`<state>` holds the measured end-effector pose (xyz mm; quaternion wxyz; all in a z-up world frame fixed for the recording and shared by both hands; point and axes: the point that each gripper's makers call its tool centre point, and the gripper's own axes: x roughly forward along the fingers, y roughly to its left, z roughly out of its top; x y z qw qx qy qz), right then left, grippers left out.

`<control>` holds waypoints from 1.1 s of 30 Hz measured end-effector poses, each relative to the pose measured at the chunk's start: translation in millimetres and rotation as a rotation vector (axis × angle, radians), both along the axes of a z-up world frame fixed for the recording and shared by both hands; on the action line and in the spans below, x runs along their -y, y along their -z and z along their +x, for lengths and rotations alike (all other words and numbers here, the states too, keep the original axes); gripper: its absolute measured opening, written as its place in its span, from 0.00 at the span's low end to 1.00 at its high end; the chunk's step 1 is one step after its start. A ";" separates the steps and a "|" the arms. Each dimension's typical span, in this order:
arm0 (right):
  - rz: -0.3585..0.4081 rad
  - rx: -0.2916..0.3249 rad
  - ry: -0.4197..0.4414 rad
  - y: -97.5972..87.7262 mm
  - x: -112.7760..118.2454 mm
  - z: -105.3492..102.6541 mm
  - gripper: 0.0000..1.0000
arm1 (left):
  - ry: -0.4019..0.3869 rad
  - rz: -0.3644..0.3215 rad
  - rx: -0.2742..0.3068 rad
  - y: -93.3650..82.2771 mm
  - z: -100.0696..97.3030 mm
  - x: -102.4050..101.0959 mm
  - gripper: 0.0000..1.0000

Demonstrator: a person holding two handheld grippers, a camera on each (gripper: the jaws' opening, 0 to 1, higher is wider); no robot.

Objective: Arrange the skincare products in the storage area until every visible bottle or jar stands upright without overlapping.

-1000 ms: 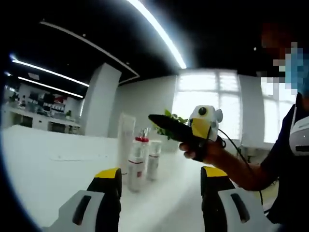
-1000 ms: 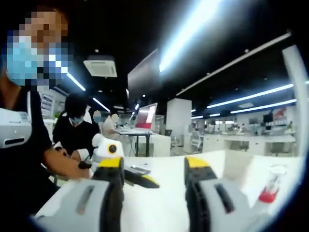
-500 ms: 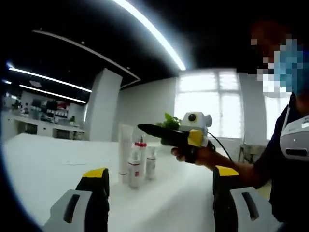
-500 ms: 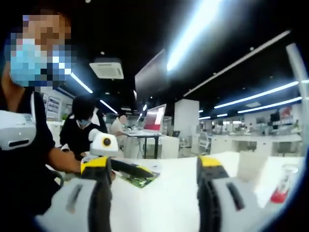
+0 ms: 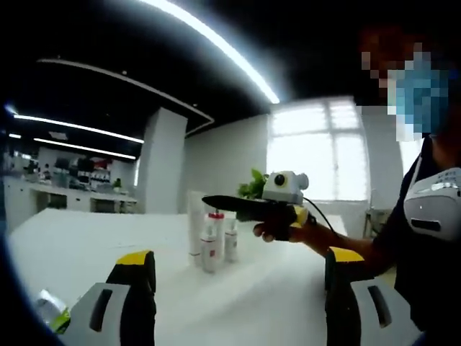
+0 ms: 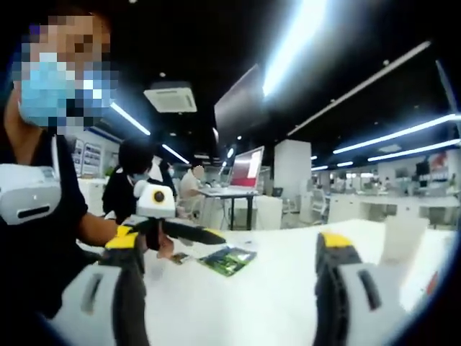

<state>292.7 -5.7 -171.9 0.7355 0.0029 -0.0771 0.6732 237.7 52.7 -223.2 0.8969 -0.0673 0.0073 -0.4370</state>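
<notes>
Three skincare items stand upright close together on the white table (image 5: 86, 245): a tall white tube (image 5: 194, 223), a red-capped bottle (image 5: 214, 244) and a small white bottle (image 5: 232, 240). My left gripper (image 5: 238, 270) is open, empty, and well short of them. In the same view a hand holds my right gripper (image 5: 213, 202) in the air just right of the bottles. In the right gripper view, my right gripper (image 6: 234, 256) is open and empty, the white tube (image 6: 400, 241) stands at the far right, and the left gripper (image 6: 215, 236) comes in from the left.
A flat green packet (image 6: 229, 259) lies on the table between the jaws in the right gripper view. A green-and-white item (image 5: 50, 311) lies at the lower left near my left jaw. A potted plant (image 5: 252, 186) stands behind the bottles. People sit at desks (image 6: 230, 205) behind.
Both grippers' jaws have spread wider. The left view has drawn back, so the bottles look smaller. The green packet has come into the right view.
</notes>
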 end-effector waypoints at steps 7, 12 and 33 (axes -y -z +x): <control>0.002 -0.013 -0.017 1.6 -2.3 -3.0 1.00 | -0.054 0.004 -0.004 -0.2 -8.7 -21.1 0.99; -0.024 -0.017 -0.040 8.2 -8.7 -8.7 1.00 | -0.101 0.027 -0.002 -3.4 -14.8 -38.9 0.99; -0.118 -0.034 -0.097 35.9 -26.9 -20.9 0.97 | -0.272 0.138 -0.075 23.4 -43.5 -107.0 0.96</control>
